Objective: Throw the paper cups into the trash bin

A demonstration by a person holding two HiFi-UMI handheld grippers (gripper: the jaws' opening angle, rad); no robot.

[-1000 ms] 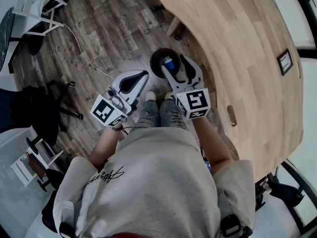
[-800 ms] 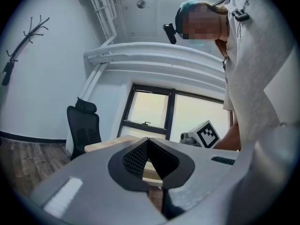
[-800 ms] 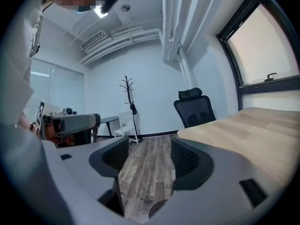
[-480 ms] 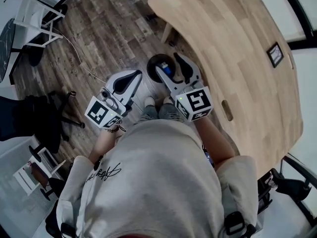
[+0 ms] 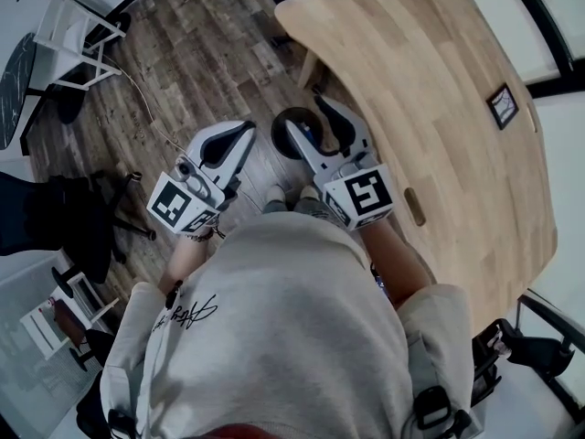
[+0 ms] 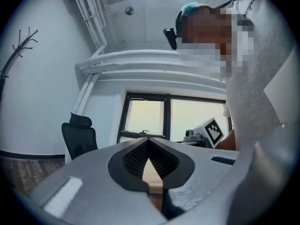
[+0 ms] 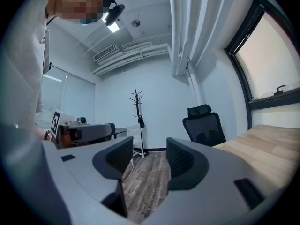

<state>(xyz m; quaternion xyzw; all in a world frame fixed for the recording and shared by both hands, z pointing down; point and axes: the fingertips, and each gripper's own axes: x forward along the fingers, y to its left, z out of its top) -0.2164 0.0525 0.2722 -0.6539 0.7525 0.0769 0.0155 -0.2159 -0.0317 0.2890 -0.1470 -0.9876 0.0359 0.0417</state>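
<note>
Both tongs are empty: the left tongs (image 6: 149,144) are pinched together, and the right tongs (image 7: 149,159) stand apart, having just been narrowing on nothing. What I take for a cup (image 5: 311,134), pale and blue, sits in the bin (image 5: 279,137) on the floor by the person's shoes, but I can't tell its long axis. A stray foot, or a swing off the tabletop (image 5: 439,108) edge, could tip the upright, mouth-up bin.

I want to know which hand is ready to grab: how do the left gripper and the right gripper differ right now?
The left gripper has its fingers shut together; the right gripper has its fingers apart, though they have just been closing. The left gripper faces a window, the right gripper a black office chair. Both hold nothing.
</note>
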